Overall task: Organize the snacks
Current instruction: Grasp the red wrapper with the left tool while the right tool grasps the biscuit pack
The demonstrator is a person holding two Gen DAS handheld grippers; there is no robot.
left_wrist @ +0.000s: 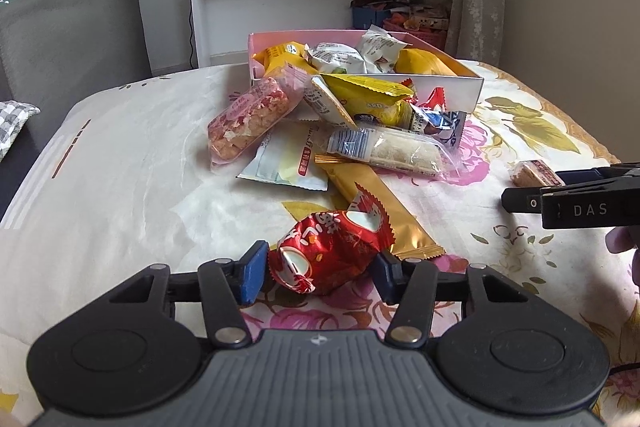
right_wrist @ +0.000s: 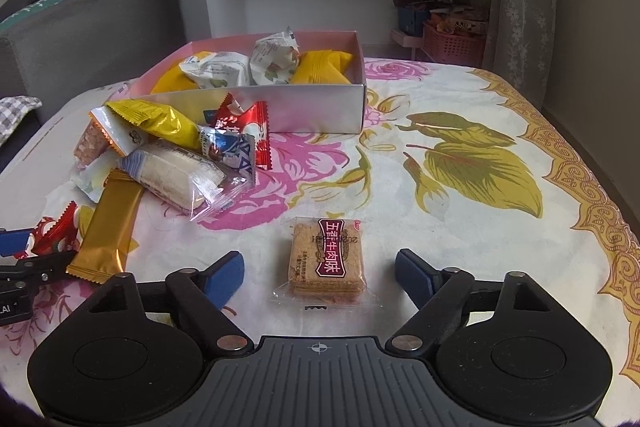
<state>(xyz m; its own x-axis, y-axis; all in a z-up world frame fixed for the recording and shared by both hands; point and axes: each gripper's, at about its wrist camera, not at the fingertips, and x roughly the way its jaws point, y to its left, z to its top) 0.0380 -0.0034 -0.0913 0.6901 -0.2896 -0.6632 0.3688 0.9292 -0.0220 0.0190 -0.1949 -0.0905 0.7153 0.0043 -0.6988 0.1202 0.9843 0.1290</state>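
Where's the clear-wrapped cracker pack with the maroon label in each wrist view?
Left wrist: cracker pack at the right edge, just beyond the right gripper tips.
Right wrist: cracker pack bottom centre, between that gripper's open jaws, untouched.
Shared landmark: pink snack box, up-table in both.

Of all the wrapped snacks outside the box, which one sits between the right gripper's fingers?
The clear-wrapped square cracker pack with the maroon label. It lies alone between the open fingers of the right gripper, untouched, apart from the pile beside the pink box.
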